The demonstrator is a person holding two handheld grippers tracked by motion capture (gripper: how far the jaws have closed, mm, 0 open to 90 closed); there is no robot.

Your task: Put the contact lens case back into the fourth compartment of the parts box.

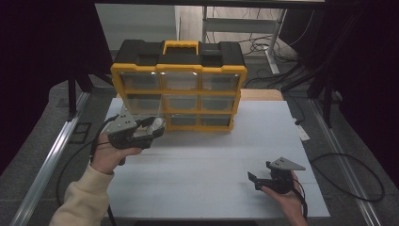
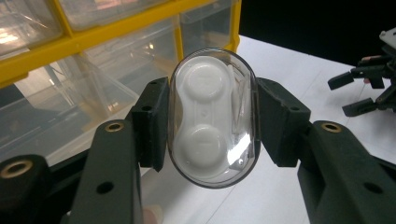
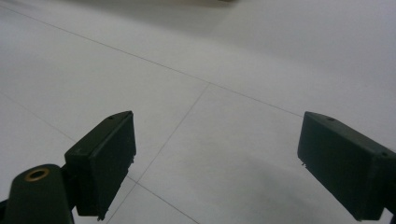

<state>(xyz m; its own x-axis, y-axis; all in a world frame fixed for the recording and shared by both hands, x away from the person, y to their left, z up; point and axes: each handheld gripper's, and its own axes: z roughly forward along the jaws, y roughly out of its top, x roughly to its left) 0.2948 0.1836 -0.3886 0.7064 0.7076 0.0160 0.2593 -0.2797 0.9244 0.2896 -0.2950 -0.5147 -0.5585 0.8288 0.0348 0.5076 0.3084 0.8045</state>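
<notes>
While the left gripper (image 2: 212, 116) pinched a clear oval plastic case with a white two-cup insert (image 2: 212, 119), it hung just in front of the yellow-and-black organiser with clear drawers (image 1: 179, 75), by the lower-left drawer.
Jaws pressed on the case's two long sides, case held off the white table (image 1: 211, 160). Right gripper (image 1: 263, 179) rested low near the right front, jaws spread, nothing between them. Likely next: stow the case in a drawer; best to keep the squeeze even, line up square, use the free gripper for the drawer.
</notes>
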